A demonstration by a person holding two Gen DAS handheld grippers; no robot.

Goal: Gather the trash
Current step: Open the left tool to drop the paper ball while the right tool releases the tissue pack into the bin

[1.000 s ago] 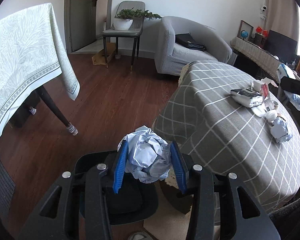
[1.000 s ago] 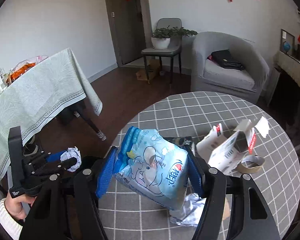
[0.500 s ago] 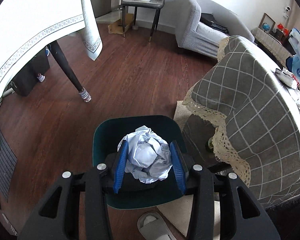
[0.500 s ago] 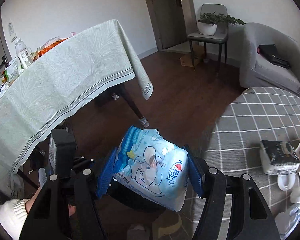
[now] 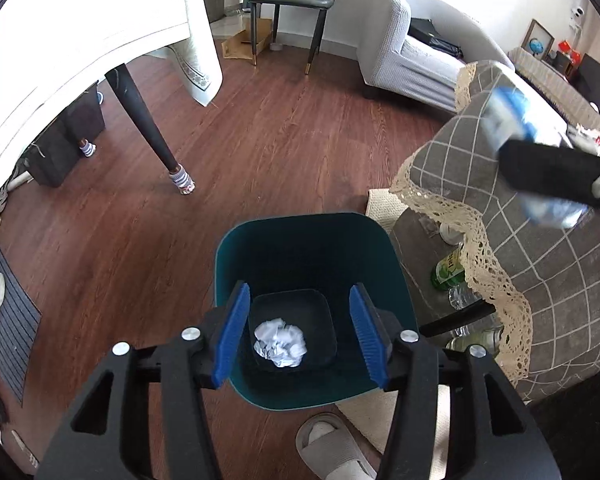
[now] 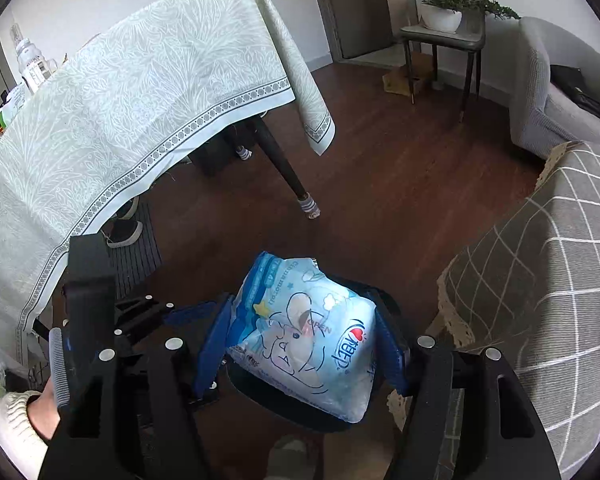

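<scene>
My left gripper (image 5: 299, 287) hangs over a dark teal waste bin (image 5: 296, 216) on the floor, and its jaws are opening with nothing between the blue pads. A crumpled pale paper ball (image 5: 281, 342) lies loose at the bottom of the bin. My right gripper (image 6: 304, 304) is shut on a blue wet-wipe packet (image 6: 308, 332), held just above the bin's dark rim (image 6: 284, 404). In the left wrist view the packet (image 5: 512, 116) shows as a blur at the upper right. A hand in a white sleeve (image 6: 16, 420) holds the left gripper.
A round table with a grey checked, lace-edged cloth (image 5: 540, 240) stands right of the bin, with bottles (image 5: 448, 268) under it. A slipper (image 5: 332, 444) lies in front. A table in a pale green cloth (image 6: 120, 100) and its leg (image 5: 148, 120) stand to the left.
The left gripper sank over the bin, opened, and the paper ball dropped to the bottom. The right gripper swung from the round table down toward the bin, packet still in its grip.
</scene>
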